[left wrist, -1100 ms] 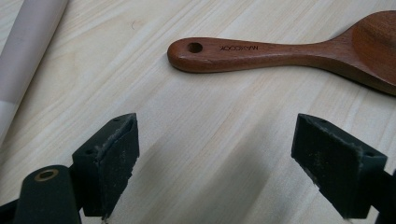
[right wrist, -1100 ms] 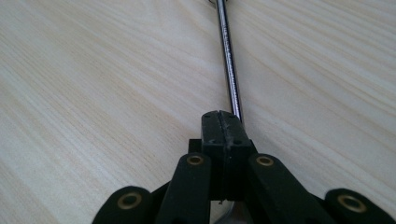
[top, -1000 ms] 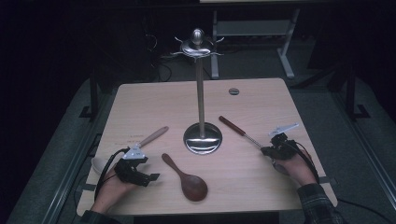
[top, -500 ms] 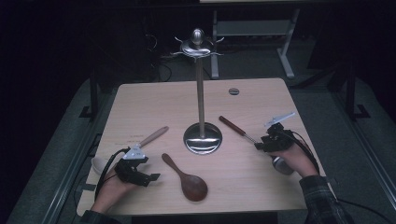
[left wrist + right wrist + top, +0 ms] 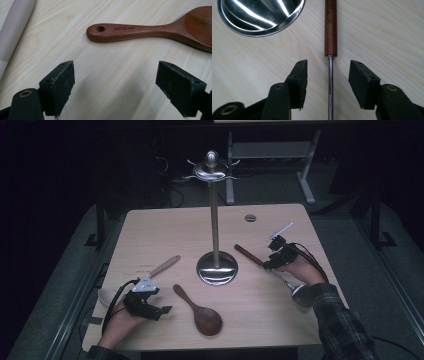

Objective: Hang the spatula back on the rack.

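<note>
A metal utensil with a dark wooden handle lies right of the tall metal hook stand. My right gripper hovers over its thin steel shaft. Its jaws have just been opening and now stand either side of the shaft without touching it. A dark wooden spoon lies at the front centre. My left gripper rests low just left of it, open, with bare table between its jaws.
The stand's shiny round base sits mid-table, close left of the right gripper. A pale-handled utensil lies by the left hand. A small dark disc sits near the far edge of the wooden table.
My right hand has moved away from the person and leftward along the metal utensil, toward its wooden handle. The left hand has stayed put.
</note>
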Motion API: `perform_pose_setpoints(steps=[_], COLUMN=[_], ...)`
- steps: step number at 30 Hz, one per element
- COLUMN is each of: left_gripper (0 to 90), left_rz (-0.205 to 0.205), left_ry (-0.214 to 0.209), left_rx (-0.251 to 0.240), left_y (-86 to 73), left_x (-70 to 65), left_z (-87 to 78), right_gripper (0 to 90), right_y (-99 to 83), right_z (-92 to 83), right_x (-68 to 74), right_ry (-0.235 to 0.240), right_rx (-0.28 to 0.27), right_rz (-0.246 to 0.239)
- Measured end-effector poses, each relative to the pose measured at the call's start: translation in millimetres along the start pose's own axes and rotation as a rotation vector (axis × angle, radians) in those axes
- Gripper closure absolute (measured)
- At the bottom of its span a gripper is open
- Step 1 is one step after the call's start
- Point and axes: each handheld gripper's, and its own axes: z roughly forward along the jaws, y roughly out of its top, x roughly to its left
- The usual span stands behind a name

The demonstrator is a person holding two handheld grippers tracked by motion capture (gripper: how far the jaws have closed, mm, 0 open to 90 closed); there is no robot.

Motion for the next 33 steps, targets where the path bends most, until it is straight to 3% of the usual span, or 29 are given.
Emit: perform_pose_setpoints(steps=[7, 10, 15, 22, 33], left_gripper=[19.1, 18.6, 18.6, 18.4, 18.2], left_rz=[0.004, -0.014, -0.008, 0.010, 0.026], left_ry=[0.004, 0.001, -0.003, 0.000, 0.000], left_rx=[-0.015, -0.016, -0.019, -0.017, -0.021], left_y=[-0.2, 0.1, 0.3, 1.1, 1.1], left_x=[-0.2, -0.2, -1.5, -1.9, -2.9], left_z=[-0.9, -1.4, -1.2, -1.0, -1.0], right_gripper=[48.8, 49.5, 52.0, 58.2, 66.2], right_y=[22.1, 29.6, 39.2, 39.9, 42.3], right_z=[18.8, 24.3, 32.3, 45.4, 56.9], right_x=[1.1, 0.6, -1.6, -3.9, -1.3], right_ry=[-0.014, -0.013, -0.012, -0.010, -0.020], right_rx=[0.078, 0.092, 0.130, 0.178, 0.210], right_rz=[-0.032, -0.028, -0.024, -0.025, -0.042])
